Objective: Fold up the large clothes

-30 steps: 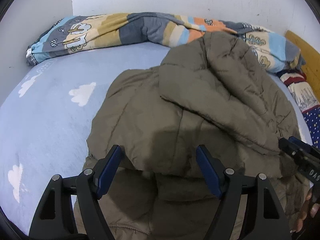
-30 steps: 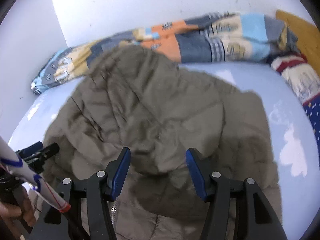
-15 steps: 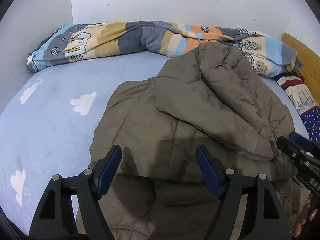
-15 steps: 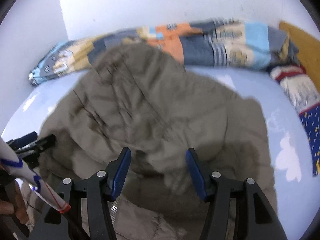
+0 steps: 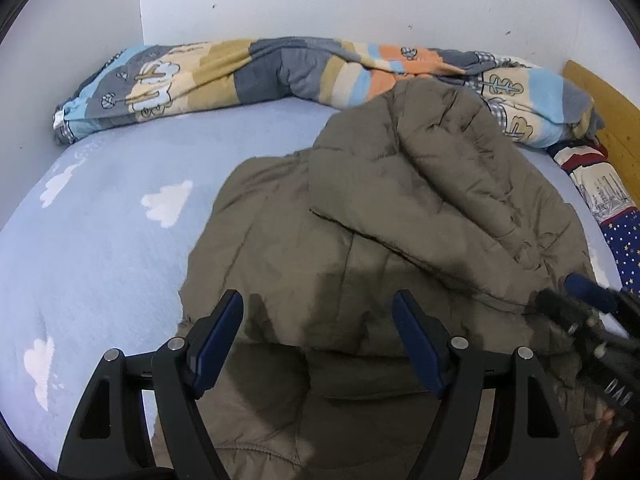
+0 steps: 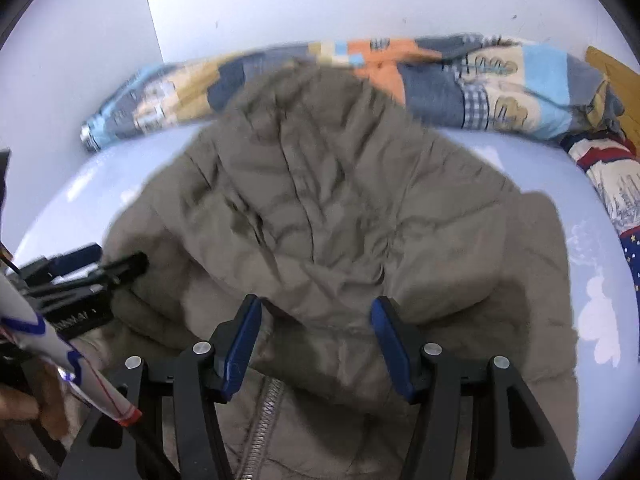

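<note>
While the padded jacket lies on the blue bed sheet, its long axis runs from the grippers toward the rolled quilt at the wall, with the zipper end nearest. The left gripper and the right gripper hover over it, fingers spread and apparently holding nothing.

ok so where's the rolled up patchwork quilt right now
The patchwork quilt lies bunched along the far edge of the bed against the white wall, behind the olive puffer jacket, whose top reaches it on the right in both wrist views.
</note>
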`<state>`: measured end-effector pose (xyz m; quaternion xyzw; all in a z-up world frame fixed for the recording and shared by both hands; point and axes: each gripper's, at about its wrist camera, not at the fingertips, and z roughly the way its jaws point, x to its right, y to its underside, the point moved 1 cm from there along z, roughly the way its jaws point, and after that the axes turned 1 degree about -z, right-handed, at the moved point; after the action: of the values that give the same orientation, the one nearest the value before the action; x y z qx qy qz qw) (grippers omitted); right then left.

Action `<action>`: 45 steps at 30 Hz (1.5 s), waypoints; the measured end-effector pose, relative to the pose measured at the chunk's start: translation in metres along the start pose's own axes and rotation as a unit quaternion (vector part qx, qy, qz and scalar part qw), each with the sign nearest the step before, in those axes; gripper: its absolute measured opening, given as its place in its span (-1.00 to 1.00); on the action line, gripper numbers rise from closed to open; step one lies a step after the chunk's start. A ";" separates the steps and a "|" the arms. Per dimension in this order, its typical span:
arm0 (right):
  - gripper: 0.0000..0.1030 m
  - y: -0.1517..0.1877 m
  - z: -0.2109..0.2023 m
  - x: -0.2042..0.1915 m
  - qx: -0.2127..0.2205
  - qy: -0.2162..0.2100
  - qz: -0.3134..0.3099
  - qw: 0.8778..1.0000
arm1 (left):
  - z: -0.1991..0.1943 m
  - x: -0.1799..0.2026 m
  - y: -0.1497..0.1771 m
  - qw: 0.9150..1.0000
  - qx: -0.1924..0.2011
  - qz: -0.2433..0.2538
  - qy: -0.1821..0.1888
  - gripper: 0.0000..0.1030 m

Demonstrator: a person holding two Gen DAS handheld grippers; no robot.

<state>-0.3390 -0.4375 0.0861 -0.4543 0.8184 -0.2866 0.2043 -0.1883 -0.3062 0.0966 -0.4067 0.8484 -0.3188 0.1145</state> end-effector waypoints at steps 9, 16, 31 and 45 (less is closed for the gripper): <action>0.20 0.010 0.023 0.023 -0.046 0.019 0.032 0.998 | 0.022 0.000 0.013 0.999 -0.047 0.009 -0.011 0.48; 0.22 0.006 0.012 0.019 -0.040 0.007 0.041 0.998 | -0.002 0.001 0.004 1.000 -0.019 0.004 -0.004 0.48; 0.22 0.089 -0.099 0.010 -0.045 -0.006 0.061 0.997 | -0.101 -0.018 0.098 1.000 -0.021 0.010 0.006 0.48; 0.29 0.223 -0.120 -0.018 -0.122 0.033 0.005 0.992 | -0.116 -0.033 0.231 0.996 -0.063 0.021 -0.052 0.53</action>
<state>-0.5407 -0.2937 0.0321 -0.4617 0.8559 -0.1987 0.1215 -0.3621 -0.1216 0.0370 -0.4117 0.8679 -0.2406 0.1393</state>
